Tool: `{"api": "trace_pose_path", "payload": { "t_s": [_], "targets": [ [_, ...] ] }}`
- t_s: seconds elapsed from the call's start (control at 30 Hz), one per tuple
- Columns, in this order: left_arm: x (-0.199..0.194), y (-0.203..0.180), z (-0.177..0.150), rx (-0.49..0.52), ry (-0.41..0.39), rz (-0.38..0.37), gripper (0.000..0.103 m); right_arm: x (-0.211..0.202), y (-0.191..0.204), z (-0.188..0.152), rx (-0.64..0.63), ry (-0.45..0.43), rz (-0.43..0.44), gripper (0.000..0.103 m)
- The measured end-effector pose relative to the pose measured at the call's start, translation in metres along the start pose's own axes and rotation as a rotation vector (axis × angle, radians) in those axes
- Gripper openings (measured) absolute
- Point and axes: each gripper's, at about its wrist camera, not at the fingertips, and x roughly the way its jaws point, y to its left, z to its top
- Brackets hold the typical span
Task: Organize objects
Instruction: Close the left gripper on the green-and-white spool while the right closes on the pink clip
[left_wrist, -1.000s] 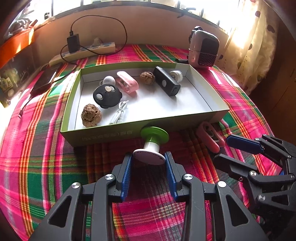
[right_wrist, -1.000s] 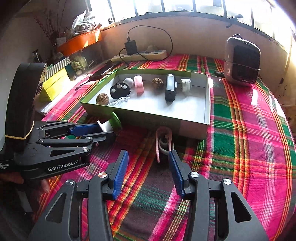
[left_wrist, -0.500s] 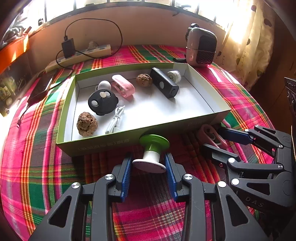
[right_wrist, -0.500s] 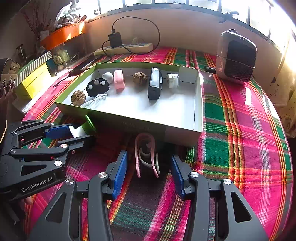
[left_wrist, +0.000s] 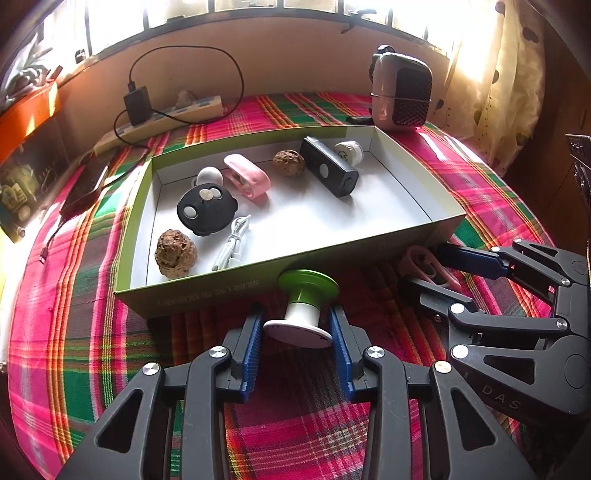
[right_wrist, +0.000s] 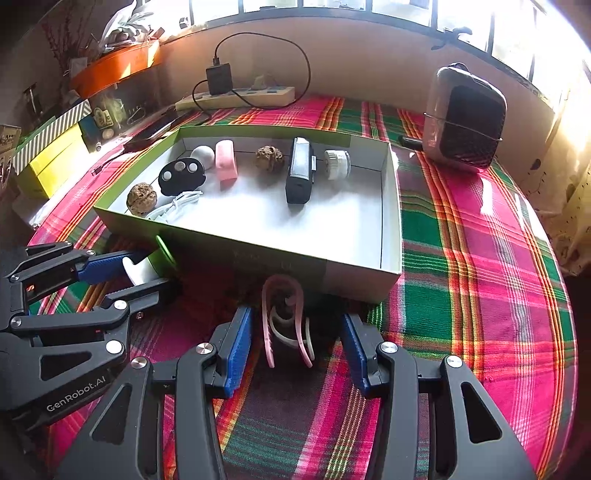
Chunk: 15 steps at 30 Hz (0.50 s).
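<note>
Landmark: the shallow green box (left_wrist: 413, 236), white inside, on the plaid tablecloth (left_wrist: 66, 332).

Inside the box, left to right, left wrist view: walnut-like nut (left_wrist: 173, 254) in the near-left corner, white cable (left_wrist: 232, 247) beside it, black round device with three buttons (left_wrist: 207, 208), white ball (left_wrist: 209, 176) behind that, pink clip (left_wrist: 246, 180), second nut (left_wrist: 289, 160), black rectangular device (left_wrist: 328, 170), white round cap (left_wrist: 349, 152) toward the far-right corner. By my count eight items are already stowed; two are still outside, both against the box's near wall.

Left gripper (left_wrist: 297, 341): jaws spread around the white base of the green-and-white spool-shaped piece (left_wrist: 304, 308). Pads sit close on either side, and contact looks partial at best, so not a firm pinch as far as I can tell.

Right gripper (right_wrist: 297, 350): jaws wide apart, pink-and-white clip (right_wrist: 286, 319) lying between them, clear gap both sides, not gripped.

Versus a second back: the right gripper has advanced, so the clip now sits well between the pads instead of ahead of the tips. Left gripper and spool are basically unchanged. Box contents same.

Left to do: close on both pieces, lift, and drop them in the box's free right half.
</note>
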Motion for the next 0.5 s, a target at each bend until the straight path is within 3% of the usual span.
{"api": "trace_pose_path", "payload": {
  "t_s": [0.2, 0.5],
  "targets": [
    [-0.0002, -0.0004, -0.0002, -0.002, -0.001, 0.001, 0.031, -0.0007, 0.0001, -0.0009, 0.003, -0.008, 0.0, 0.046],
    [-0.0008, -0.0007, -0.0004, -0.002, 0.0, 0.002, 0.031, -0.0025, -0.0037, -0.0014, 0.007, -0.013, -0.001, 0.029]
  ]
}}
